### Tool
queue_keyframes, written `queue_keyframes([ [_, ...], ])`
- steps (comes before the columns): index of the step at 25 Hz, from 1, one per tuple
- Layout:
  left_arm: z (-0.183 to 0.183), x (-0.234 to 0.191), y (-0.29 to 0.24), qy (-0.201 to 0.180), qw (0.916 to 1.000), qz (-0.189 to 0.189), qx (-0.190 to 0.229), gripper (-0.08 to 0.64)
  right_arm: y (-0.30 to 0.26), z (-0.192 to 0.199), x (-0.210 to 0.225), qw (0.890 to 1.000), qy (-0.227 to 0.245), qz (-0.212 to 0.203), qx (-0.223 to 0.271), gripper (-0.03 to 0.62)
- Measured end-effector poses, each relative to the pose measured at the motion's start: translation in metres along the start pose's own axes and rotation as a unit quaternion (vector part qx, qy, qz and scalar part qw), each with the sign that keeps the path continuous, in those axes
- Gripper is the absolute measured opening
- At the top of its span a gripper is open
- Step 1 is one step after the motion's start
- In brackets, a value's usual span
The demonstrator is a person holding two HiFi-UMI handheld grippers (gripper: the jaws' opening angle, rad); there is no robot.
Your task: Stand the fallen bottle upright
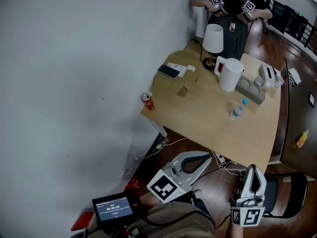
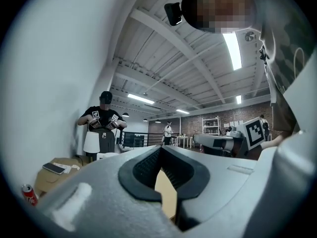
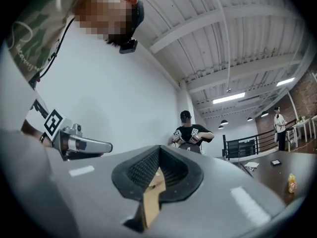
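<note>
Small clear plastic bottle with blue cap looks light, slippery and crushable; take it mid-body. Left gripper and right gripper are closed, empty.

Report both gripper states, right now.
Left gripper: closed, holding nothing.
Right gripper: closed, holding nothing.
</note>
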State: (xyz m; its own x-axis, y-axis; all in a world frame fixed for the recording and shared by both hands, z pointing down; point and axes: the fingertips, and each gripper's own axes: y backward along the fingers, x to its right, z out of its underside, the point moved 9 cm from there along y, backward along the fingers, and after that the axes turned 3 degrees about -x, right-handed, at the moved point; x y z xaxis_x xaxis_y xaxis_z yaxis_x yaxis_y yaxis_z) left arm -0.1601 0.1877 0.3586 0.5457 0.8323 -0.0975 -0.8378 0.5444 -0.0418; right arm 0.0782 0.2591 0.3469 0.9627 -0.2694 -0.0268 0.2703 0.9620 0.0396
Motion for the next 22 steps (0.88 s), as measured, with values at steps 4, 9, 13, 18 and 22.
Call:
queue_keyframes([
  [4,-0.002,-0.011,0.014,-0.004,0.9999,-0.004,0.016,0.005,-0.014,0.006,-0.015,1.0,0.01,-0.017,-0.017,0.002],
  [9,-0.004,-0.017,0.018,0.0,0.9996,-0.007,0.026,0.005,-0.018,0.003,-0.024,0.999,0.028,-0.042,-0.018,0.0],
  [13,-0.003,-0.019,0.021,0.003,0.9996,-0.012,0.024,0.005,-0.015,-0.002,-0.023,0.999,0.036,-0.033,-0.016,0.002],
  [18,-0.002,-0.013,0.022,0.007,0.9997,-0.008,0.021,0.005,-0.007,-0.006,-0.019,0.999,0.033,-0.007,-0.016,0.002],
  [22,-0.005,-0.011,0.021,0.006,0.9996,-0.005,0.028,0.005,-0.004,-0.007,-0.019,0.999,0.029,-0.002,-0.015,0.002],
])
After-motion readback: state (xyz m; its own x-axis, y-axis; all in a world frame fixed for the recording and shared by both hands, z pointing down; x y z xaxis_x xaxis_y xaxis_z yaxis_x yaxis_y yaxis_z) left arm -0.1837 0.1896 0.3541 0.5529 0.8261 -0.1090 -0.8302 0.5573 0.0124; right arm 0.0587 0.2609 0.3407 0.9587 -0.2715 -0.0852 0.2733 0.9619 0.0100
